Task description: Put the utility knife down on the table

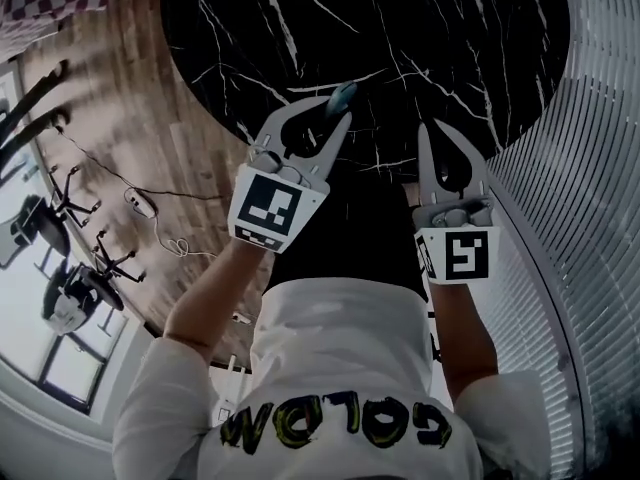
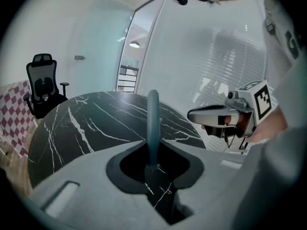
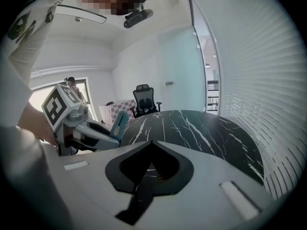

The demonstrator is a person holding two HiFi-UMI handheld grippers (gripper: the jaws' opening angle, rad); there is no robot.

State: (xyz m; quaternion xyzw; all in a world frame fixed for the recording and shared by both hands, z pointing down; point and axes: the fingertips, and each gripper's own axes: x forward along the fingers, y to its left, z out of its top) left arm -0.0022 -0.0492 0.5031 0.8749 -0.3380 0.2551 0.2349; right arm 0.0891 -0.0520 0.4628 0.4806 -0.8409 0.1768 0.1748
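Observation:
A slim blue-grey utility knife (image 1: 341, 96) stands up between the jaws of my left gripper (image 1: 331, 111), which is shut on its lower end. In the left gripper view the utility knife (image 2: 153, 121) rises upright out of the jaw gap, over the near edge of the black marble table (image 2: 81, 123). My right gripper (image 1: 428, 133) hangs beside it at the right, shut with nothing in it, its tips meeting. The right gripper view shows those tips (image 3: 152, 143) closed over the table (image 3: 206, 128), with the left gripper and the knife (image 3: 119, 122) at its left.
The round black table (image 1: 430, 28) reaches ahead of both grippers. A slatted blind wall (image 1: 590, 188) runs along the right. An office chair (image 2: 44, 83) and a checkered cloth (image 2: 14, 116) stand beyond the table. Cables (image 1: 150, 206) and chair bases lie on the wooden floor at the left.

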